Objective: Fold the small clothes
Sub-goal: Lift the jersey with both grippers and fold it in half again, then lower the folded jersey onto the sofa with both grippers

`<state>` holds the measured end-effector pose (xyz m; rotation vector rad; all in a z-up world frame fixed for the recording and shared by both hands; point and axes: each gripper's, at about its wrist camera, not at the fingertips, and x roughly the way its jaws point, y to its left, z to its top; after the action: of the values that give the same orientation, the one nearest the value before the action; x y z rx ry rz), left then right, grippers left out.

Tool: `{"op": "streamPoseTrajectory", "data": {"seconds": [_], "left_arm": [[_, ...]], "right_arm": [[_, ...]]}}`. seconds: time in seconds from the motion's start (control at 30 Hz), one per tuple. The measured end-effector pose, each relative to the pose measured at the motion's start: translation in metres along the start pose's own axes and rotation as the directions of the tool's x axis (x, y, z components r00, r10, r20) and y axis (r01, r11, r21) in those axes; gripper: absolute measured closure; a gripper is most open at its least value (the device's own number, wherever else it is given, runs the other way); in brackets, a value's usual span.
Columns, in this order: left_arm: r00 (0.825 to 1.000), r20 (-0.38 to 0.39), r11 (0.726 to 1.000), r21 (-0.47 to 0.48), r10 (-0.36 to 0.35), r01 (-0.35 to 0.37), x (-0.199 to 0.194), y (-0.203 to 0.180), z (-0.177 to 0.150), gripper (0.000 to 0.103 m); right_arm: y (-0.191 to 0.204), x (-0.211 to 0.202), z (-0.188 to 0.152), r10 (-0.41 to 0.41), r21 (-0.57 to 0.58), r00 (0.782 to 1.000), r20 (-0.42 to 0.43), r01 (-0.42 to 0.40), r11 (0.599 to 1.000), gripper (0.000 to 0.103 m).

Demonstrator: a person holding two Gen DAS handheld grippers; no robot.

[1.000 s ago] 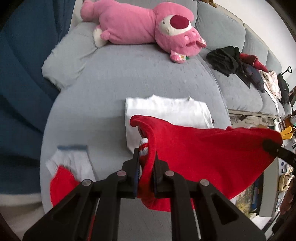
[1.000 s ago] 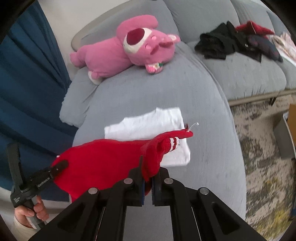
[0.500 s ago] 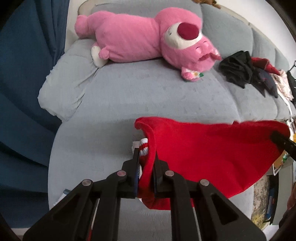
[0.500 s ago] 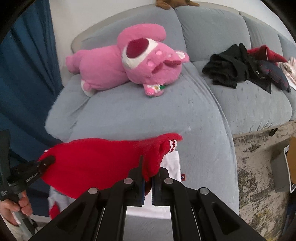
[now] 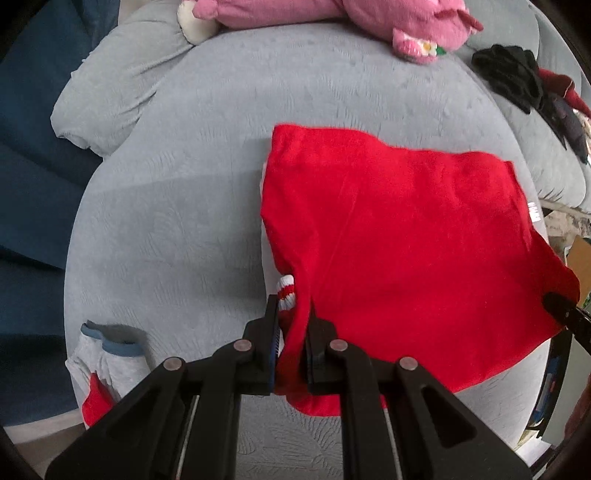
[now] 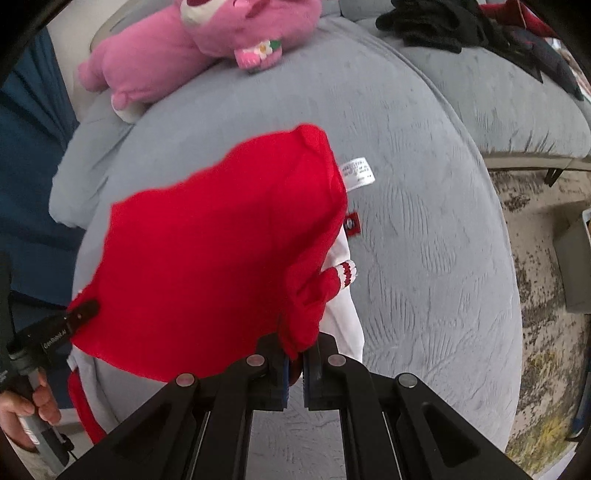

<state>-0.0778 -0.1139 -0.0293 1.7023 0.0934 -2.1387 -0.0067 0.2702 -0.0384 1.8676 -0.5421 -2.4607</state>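
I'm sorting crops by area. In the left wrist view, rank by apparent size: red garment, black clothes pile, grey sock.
1. Red garment, by far the largest.
2. Black clothes pile.
3. Grey sock.
The last two look close, and the sock is nearer the camera, so their order is unsure.

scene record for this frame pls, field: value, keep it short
surface: grey sofa cushion
held item: red garment, spread between both grippers, over a white garment
left gripper: shut on red garment near striped cuff
right gripper: shut on red garment at opposite side
nearby: pink plush toy; dark clothes pile; grey and red item at cushion edge
fold state: not yet folded
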Motion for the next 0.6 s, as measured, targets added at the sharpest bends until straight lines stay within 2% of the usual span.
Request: {"op": "streamPoseTrajectory", "data": {"seconds": [0.6], "left_arm": [[0.999, -0.040, 1.000, -0.013, 0.007, -0.008, 0.026, -0.006, -0.020, 0.094]], "right_arm": [[-0.009, 0.026, -0.018, -0.041, -0.006, 0.998, -0.038, 0.041, 0.999, 0.098]]}}
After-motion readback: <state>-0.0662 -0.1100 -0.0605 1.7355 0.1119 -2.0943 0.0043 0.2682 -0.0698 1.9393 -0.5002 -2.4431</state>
